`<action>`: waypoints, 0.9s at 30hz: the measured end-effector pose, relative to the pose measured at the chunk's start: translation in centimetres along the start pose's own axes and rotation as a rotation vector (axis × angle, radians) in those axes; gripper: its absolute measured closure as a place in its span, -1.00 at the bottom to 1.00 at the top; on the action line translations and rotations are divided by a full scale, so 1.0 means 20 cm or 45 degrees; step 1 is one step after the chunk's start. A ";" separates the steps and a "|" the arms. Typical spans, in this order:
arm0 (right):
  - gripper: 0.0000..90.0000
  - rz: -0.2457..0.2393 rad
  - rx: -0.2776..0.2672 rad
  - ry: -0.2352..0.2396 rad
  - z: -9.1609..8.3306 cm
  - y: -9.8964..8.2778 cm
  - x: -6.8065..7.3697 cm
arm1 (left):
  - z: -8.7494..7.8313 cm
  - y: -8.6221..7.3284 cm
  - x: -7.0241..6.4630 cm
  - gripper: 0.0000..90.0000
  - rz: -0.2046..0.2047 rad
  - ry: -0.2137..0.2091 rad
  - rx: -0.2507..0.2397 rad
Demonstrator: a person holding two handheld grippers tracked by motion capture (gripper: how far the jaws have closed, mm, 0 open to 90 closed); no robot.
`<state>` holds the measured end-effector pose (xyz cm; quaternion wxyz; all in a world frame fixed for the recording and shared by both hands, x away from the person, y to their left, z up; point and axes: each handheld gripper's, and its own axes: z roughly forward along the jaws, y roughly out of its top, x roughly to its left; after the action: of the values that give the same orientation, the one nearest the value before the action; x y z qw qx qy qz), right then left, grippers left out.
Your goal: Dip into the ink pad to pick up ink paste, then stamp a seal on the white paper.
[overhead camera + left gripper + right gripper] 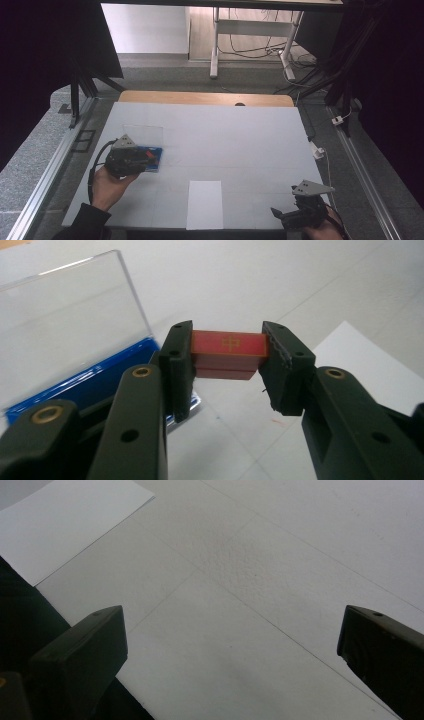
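I am working at the worktop (pixel 240 135), where the clear-lidded blue case (pixel 155 156) is lying open at the frame's left. My left tongs (pixel 228 356) are gripping the red block (pixel 227 349) beside it; I am keeping it level and squeezing evenly. My right tongs (pixel 232 645) are hanging open, lower right.

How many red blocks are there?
1 that I can see. The red block is pinched between the left tongs, beside the open blue box. More could be hidden in the box behind the tongs.
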<state>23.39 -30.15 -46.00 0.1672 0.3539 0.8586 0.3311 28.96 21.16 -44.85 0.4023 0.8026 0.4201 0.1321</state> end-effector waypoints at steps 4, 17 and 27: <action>-1.00 -0.003 0.000 0.000 0.00 0.00 0.00 | 0.01 0.02 -0.04 0.29 0.023 -0.028 0.001; -1.00 -0.004 0.000 -0.003 0.00 0.00 0.00 | 0.05 0.05 -0.17 0.29 0.090 -0.110 0.031; -1.00 -0.004 -0.003 -0.004 0.00 0.00 0.00 | 0.10 0.07 -0.29 0.29 0.161 -0.166 0.064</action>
<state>23.36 -30.17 -45.99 0.1694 0.3529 0.8585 0.3313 27.33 15.07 -44.29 0.3995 0.8442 0.3447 0.0943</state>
